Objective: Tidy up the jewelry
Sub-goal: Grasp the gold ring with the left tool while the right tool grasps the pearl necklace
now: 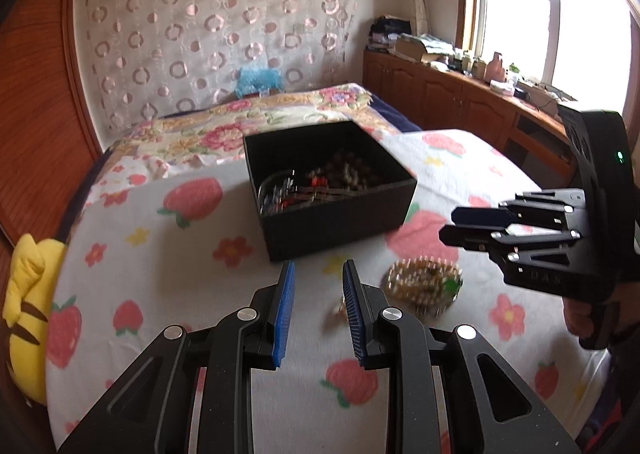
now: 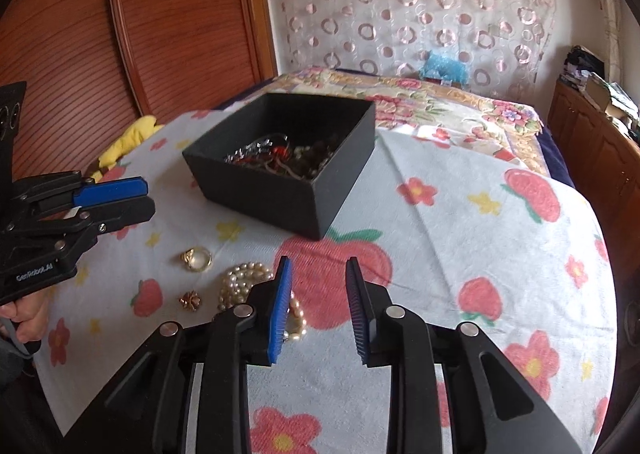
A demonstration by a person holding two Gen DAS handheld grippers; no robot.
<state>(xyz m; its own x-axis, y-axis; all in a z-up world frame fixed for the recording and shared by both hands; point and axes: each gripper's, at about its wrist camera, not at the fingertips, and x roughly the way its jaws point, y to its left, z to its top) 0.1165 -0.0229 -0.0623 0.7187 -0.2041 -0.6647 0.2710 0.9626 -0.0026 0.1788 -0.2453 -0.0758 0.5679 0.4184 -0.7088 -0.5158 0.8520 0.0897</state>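
In the left wrist view, the left gripper (image 1: 319, 274) hovers over the strawberry blanket (image 1: 168, 278) with its jaws apart and nothing between them. A black box (image 1: 340, 222) of tangled jewelry sits ahead, and a blurred bead bracelet (image 1: 424, 282) lies to the right, near the box. The right gripper (image 1: 450, 224) hangs beside it, jaws parted and empty. In the right wrist view, the right gripper (image 2: 318, 274) stands released above the blanket; pearls (image 2: 244, 282), a ring (image 2: 195, 259) and a small brooch (image 2: 191, 299) lie left of it.
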